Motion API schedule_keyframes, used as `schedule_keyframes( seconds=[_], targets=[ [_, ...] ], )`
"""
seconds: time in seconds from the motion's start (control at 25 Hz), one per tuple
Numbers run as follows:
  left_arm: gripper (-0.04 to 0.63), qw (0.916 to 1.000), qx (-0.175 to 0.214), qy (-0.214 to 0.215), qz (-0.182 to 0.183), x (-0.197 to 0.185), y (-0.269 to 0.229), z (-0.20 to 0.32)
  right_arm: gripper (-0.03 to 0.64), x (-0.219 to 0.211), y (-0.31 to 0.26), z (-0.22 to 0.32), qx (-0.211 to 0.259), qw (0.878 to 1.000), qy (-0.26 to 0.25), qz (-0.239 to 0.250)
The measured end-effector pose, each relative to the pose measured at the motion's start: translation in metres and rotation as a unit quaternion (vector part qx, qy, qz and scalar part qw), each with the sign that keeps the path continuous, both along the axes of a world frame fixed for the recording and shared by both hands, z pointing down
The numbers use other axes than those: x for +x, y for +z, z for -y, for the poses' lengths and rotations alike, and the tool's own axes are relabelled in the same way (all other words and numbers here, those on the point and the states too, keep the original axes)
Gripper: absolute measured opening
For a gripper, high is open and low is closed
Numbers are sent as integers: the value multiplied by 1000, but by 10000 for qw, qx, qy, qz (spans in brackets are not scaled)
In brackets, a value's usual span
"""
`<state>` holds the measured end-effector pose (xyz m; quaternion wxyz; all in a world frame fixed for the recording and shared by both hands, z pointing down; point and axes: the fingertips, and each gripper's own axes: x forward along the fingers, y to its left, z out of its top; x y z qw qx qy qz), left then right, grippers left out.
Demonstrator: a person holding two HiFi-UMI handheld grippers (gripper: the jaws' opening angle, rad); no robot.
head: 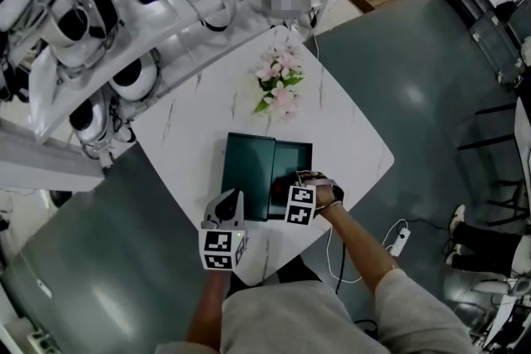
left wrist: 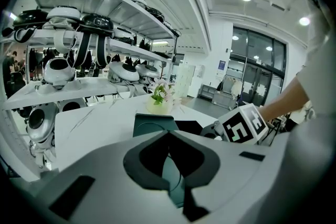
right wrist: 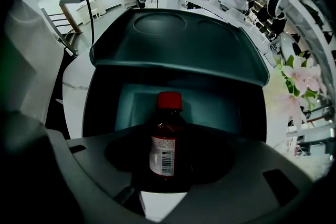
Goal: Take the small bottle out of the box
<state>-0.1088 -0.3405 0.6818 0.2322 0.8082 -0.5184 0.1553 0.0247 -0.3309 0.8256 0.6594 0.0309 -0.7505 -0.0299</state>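
Note:
A small brown bottle with a red cap and a white barcode label sits between the jaws of my right gripper, inside the dark green box, whose lid stands open behind it. The dark pads lie close against the bottle's sides. In the head view the right gripper reaches into the open box on the white table. My left gripper rests at the box's near left corner with nothing in it. From the left gripper the box lies just ahead.
A vase of pink flowers stands on the table beyond the box. Shelves with white rounded devices run along the left. A white power strip lies on the grey floor to the right.

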Motion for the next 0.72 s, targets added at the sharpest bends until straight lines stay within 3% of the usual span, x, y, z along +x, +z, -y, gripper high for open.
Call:
schedule_keyframes(
  seconds=[0.32,0.72],
  targets=[
    [18,10000,44,-20,42,-6,-4,-3,233,-2,-3,1,265,9995,44,166],
    [20,9998,168,52,99,-4,-19,-2,234,-12,-47,14,819,9881,774,1048]
  ],
)
